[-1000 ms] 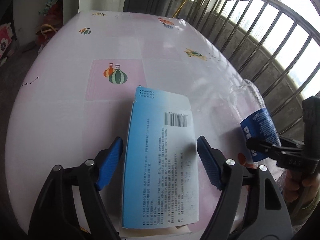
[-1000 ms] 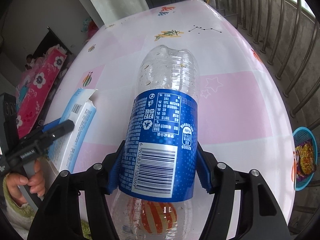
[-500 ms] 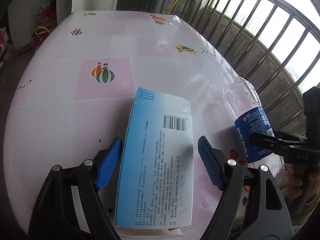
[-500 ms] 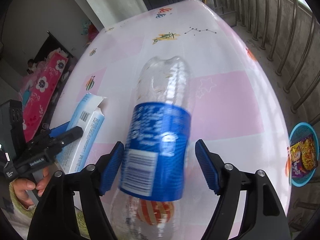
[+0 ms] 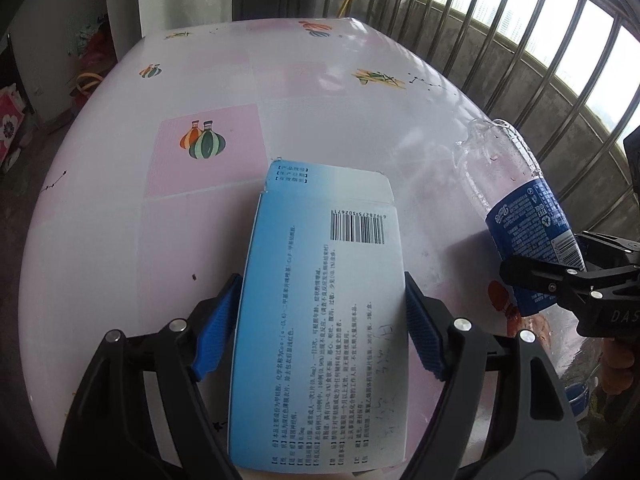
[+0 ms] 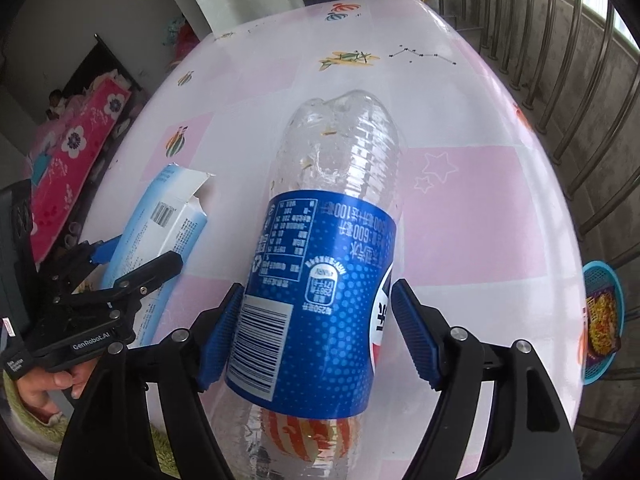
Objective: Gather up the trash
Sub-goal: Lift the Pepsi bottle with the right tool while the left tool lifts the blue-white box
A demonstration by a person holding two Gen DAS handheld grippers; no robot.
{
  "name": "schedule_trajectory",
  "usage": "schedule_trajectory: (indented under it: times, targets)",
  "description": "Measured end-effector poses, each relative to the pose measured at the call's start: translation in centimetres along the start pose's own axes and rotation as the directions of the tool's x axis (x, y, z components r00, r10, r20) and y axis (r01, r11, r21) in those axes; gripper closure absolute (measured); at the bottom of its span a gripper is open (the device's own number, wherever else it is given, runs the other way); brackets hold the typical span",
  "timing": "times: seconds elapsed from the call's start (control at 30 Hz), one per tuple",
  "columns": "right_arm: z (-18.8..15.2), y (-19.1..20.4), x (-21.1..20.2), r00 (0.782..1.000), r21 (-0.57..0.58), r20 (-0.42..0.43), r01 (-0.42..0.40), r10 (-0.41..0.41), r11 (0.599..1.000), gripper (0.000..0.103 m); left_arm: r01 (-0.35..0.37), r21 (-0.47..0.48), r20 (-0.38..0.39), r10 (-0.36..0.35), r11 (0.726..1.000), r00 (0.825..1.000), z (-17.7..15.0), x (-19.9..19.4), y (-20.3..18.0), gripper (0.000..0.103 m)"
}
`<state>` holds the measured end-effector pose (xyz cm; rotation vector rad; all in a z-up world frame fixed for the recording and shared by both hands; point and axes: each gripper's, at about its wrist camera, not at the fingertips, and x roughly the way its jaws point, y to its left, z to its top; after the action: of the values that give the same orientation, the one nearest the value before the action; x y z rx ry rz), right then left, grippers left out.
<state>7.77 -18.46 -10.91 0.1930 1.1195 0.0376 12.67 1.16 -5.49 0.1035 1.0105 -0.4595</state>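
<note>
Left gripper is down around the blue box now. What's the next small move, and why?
Probably close the left gripper on the blue box. Its blue pads already flank the box's two long sides about midway along, and the box lies on the table with nothing else between the jaws.

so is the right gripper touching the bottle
Apart on one side at least: the right wrist view shows bare table between the right gripper's right pad and the bottle.

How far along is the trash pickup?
Nothing looks collected yet. The left gripper straddles the box, not clearly clamped; the right gripper's jaws have just been opening around the bottle. Both lie on the table. Left: grip each and carry it off.
</note>
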Motion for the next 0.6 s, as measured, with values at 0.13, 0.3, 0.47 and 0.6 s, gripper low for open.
schedule_trajectory:
  times: [0.13, 0.3, 0.47, 0.6]
  targets:
    - [-0.06, -0.16, 0.16, 1.000, 0.009, -0.001, -0.013, 0.013, 1.000, 0.030, -0.004, 0.001, 0.003, 0.004, 1.000, 1.000, 0.00, -0.05, 0.05, 0.032]
    - [-0.10, -0.09, 0.29, 1.000, 0.005, 0.000, -0.014, 0.014, 1.000, 0.031, -0.012, 0.007, 0.008, 0.012, 1.000, 1.000, -0.21, -0.17, -0.21, 0.033]
    - [0.06, -0.09, 0.41, 1.000, 0.004, 0.003, -0.014, 0.014, 1.000, 0.032, -0.013, 0.008, 0.009, 0.013, 1.000, 1.000, -0.14, -0.15, -0.21, 0.033]
    - [0.00, -0.12, 0.37, 1.000, 0.010, 0.011, -0.010, 0.010, 1.000, 0.037, -0.017, 0.014, 0.012, 0.017, 1.000, 1.000, -0.09, -0.23, -0.31, 0.033]
